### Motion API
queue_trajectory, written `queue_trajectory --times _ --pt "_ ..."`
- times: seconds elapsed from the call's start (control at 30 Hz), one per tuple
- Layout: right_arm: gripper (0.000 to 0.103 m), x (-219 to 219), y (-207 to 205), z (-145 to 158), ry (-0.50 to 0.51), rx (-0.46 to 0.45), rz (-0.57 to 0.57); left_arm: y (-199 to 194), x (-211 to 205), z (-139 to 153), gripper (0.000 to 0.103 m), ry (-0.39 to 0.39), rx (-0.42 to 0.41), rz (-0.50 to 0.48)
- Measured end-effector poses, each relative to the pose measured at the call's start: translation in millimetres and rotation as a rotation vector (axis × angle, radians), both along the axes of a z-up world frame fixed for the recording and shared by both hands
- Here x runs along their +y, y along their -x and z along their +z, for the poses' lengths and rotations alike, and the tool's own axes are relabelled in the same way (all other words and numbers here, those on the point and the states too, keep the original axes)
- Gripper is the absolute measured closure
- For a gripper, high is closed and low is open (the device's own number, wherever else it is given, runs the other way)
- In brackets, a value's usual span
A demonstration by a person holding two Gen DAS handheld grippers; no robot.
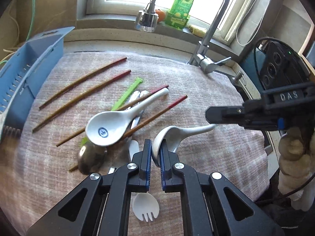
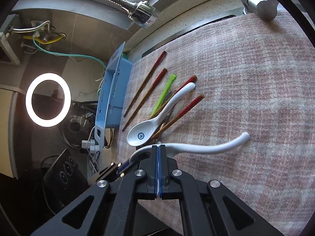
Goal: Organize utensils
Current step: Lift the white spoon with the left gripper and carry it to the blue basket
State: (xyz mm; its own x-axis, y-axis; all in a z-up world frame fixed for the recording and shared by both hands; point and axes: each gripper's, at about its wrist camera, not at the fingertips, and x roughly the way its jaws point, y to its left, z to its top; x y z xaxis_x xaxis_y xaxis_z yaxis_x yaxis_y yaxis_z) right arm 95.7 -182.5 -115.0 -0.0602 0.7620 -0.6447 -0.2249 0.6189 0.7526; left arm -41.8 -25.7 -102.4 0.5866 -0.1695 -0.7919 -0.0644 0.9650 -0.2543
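The white spoon [image 1: 177,135] (bowl edge) sits pinched between the left jaws.

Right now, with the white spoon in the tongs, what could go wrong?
1. The left tongs pinch only the bowl rim of the spoon, so it could slip and drop.
2. The right tongs look shut on the same spoon; uneven hand moves may twist it loose.
3. The basket lies beyond the marked spoon and chopsticks; a low carry could knock them.
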Motion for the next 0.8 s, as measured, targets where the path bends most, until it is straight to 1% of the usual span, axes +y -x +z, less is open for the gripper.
queue_trajectory --times 0.1,0.17,0.23,0.33,0.53,0.7,0.8 --pt "0.099 1 3 1 0.012 -0.016 -0.011 -2 9 7 0.097 0.0 -0.016 0.016" --pt "0.094 1 1 -6 0.011 0.004 -0.03 -2 14 11 0.097 0.006 -0.027 0.027" --pt "0.073 0 -4 -14 0.027 0.022 -0.072 -1 16 14 0.097 0.009 -0.032 0.033" --pt "0.072 -2 -9 -26 0.009 0.067 -0.122 0 19 13 0.097 0.009 -0.029 0.042" --pt "0.072 3 -11 -42 0.022 0.13 -0.14 4 22 11 0.097 0.028 -0.031 0.068" --pt "0.072 3 -17 -55 0.03 0.167 -0.194 9 18 6 0.096 0.059 -0.011 0.044" --pt "0.072 1 -19 -61 0.012 0.189 -0.22 10 15 4 0.096 0.076 -0.001 0.032"
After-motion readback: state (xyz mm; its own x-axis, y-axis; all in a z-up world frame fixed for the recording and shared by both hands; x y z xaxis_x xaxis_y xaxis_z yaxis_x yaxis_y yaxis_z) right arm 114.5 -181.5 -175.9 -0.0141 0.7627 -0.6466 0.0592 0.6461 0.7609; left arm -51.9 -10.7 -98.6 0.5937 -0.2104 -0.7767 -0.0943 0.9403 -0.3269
